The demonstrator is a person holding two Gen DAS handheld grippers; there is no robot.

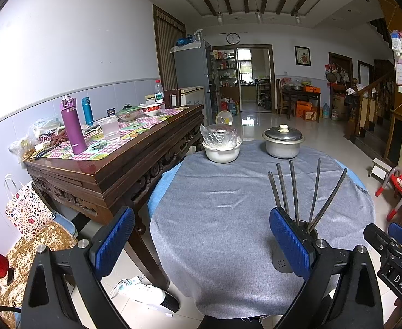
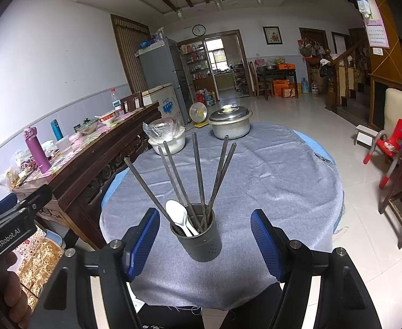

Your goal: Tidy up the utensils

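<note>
Filling most of both views, the round desk wears a grey cloth, with a dark wooden side table just beside it on the left. At the desk's far edge stand a lidded metal pot and, left of it, a white bowl covered in clear plastic. Nearer the camera, a dark grey holder stands upright on the cloth, between the fingers of the right tool but touching neither blue pad; those jaws stand wide apart and grip nothing. Inside the holder lean several dark chopsticks, fanning outward, and a white spoon with its bowl uppermost. The left tool, off to the holder's left, is likewise spread wide and empty over bare cloth.
</note>
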